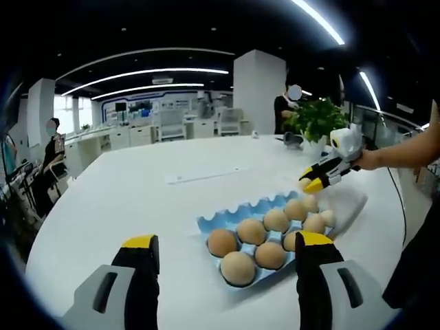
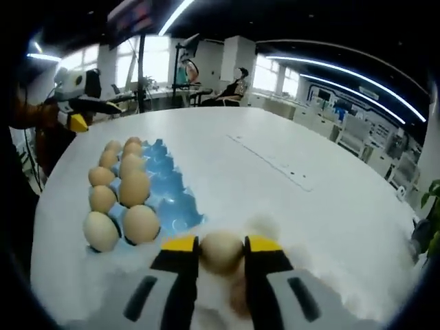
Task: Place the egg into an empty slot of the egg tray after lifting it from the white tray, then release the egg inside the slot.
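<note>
Half the egg point(image 2: 221, 251) hides between fingers point(image 2: 180, 245).

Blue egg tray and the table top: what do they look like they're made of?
Blue egg tray: looks like thin moulded plastic or dyed pulp; formed cups, scalloped edge, even matt colour. Which of the two is unclear. Table: smooth white laminate or painted board by its look, with a soft sheen under the ceiling lights.

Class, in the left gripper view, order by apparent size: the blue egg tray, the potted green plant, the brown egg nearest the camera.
1. Blue egg tray
2. Potted green plant
3. Nearest brown egg
The plant stands farther away, so its true size is unsure.
</note>
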A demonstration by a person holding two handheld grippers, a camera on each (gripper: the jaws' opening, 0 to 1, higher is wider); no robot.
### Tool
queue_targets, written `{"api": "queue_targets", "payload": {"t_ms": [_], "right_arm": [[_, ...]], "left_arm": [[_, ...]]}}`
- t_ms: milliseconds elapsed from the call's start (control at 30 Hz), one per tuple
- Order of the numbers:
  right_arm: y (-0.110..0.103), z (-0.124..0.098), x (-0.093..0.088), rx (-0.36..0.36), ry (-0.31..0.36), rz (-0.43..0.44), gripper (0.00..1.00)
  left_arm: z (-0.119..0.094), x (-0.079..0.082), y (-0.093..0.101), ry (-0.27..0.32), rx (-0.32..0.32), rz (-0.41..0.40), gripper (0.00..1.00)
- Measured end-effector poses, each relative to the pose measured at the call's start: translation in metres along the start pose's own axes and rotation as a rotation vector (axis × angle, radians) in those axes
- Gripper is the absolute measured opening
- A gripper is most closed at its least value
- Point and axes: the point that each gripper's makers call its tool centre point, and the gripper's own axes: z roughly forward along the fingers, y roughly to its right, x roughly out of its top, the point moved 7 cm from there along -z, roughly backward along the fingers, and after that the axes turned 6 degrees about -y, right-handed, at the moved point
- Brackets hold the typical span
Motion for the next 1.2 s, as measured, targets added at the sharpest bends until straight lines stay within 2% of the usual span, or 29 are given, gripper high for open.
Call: {"api": "queue_targets", "payload": {"t_ms": [67, 133, 200, 267, 367, 533, 633, 833, 1200], "right_arm": [[0.0, -0.001, 0.0, -0.006, 0.008, 0.003, 0.25], [0.001, -0.005, 0.003, -0.015, 0.012, 0.085, 0.25], [0.004, -0.01, 0.004, -0.031, 0.044, 0.087, 0.24], [0.005, -0.017, 0.007, -0.049, 0.086, 0.163, 0.24], [0.0, -0.027, 0.015, -0.07, 0.134, 0.19, 0.24], [-0.002, -0.04, 0.023, -0.066, 0.18, 0.248, 0.24], [-0.007, -0.042, 0.027, -0.056, 0.185, 0.265, 0.24], [-0.022, -0.035, 0.04, -0.02, 0.208, 0.253, 0.25], [-0.05, -0.002, 0.071, 0.076, 0.237, 0.216, 0.25]], "left_arm": [[0.001, 0.0, 0.001, 0.001, -0.001, -0.002, 0.82], [0.002, 0.0, 0.001, 0.003, 0.001, 0.003, 0.82], [0.003, 0.001, 0.002, 0.007, 0.001, 0.002, 0.82], [0.003, 0.002, 0.002, 0.011, 0.002, 0.001, 0.82], [0.002, 0.004, 0.0, 0.02, 0.006, 0.005, 0.83], [0.003, 0.003, -0.001, 0.019, 0.002, 0.012, 0.83], [0.003, 0.002, -0.002, 0.021, -0.001, 0.013, 0.83], [0.002, 0.001, -0.003, 0.025, -0.007, 0.011, 0.84], [0.0, -0.002, -0.006, 0.027, -0.01, 0.004, 0.85]]}}
